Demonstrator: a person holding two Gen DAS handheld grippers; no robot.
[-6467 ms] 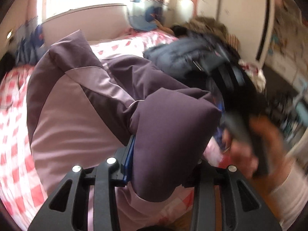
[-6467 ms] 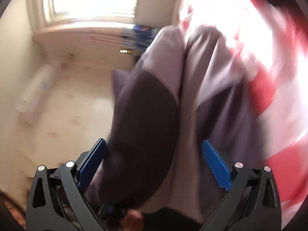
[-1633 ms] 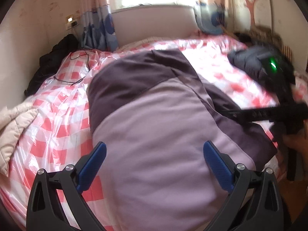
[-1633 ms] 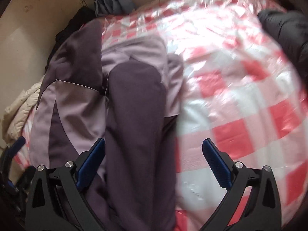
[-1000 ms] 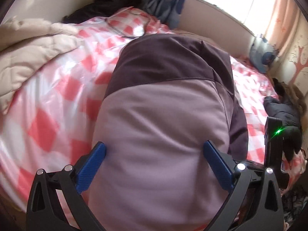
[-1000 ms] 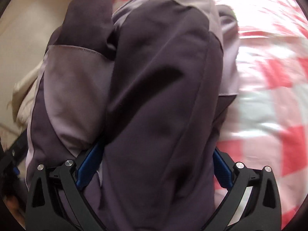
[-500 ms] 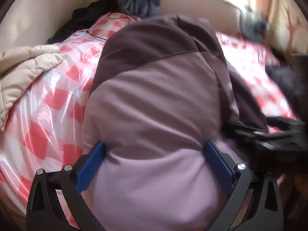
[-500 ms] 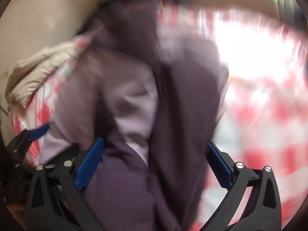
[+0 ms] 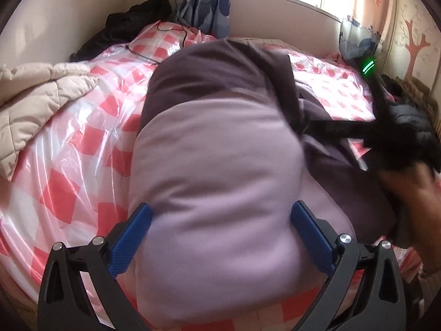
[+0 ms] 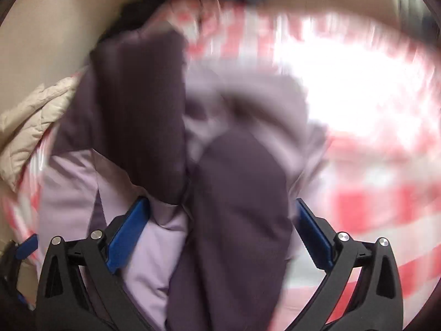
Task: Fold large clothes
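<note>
Left claw [image 9: 222,233]: wide open, blue pads on either side of the pale lilac bulk of the jacket, gripping nothing
Right claw [image 10: 223,223]: wide open too, a dark purple sleeve lying between its pads, not pinched; view blurred
Jacket [image 9: 217,165]: padded, lilac with dark purple panels, lying bunched on the bed
Bed [image 9: 82,149]: red-and-white check cover under a glossy clear plastic sheet
Beige quilted coat [image 9: 33,104]: heaped at the bed's left edge
Black garment [image 9: 129,24]: piled in the far left corner by the wall
Cable [image 9: 154,55]: thin, black, trailing over the far cover
Room: blue-patterned curtain [image 9: 209,2], bright window behind, tree decal [image 9: 416,49] on the right wall
</note>
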